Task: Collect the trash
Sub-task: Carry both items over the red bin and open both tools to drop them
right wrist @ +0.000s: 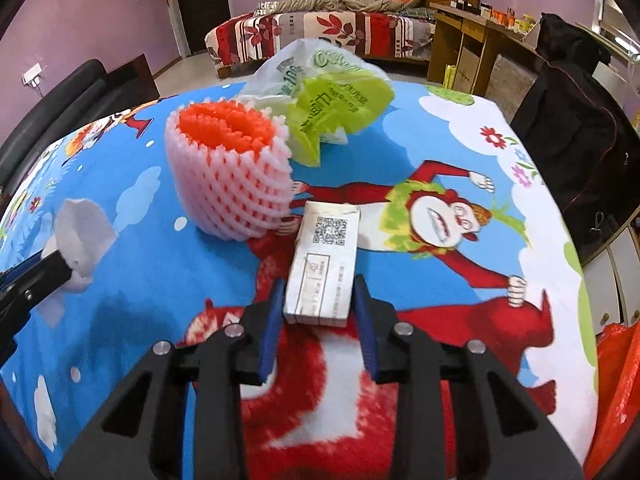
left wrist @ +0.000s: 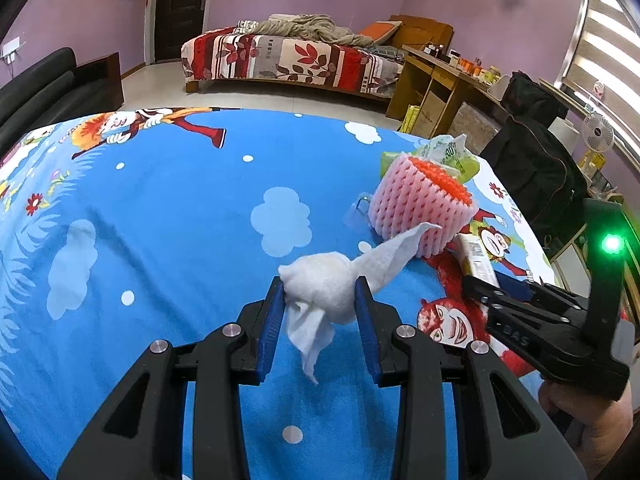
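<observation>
My left gripper (left wrist: 319,290) is shut on a crumpled white tissue (left wrist: 328,284) and holds it above the blue cartoon tablecloth (left wrist: 160,220). The tissue also shows in the right wrist view (right wrist: 80,236). My right gripper (right wrist: 318,294) has its blue pads on both sides of a small white box with a QR code (right wrist: 324,264); the box lies on the cloth. The box also shows in the left wrist view (left wrist: 476,258) with the right gripper (left wrist: 480,286). A pink foam fruit net (right wrist: 228,176) and a green-and-white plastic bag (right wrist: 328,100) lie behind the box.
A small clear plastic piece (left wrist: 358,212) lies left of the foam net. A red-orange bag (right wrist: 616,400) hangs off the table's right side. A black sofa (left wrist: 36,88), a bed (left wrist: 288,60), a wooden desk (left wrist: 440,80) and a black bag on a chair (left wrist: 536,168) surround the table.
</observation>
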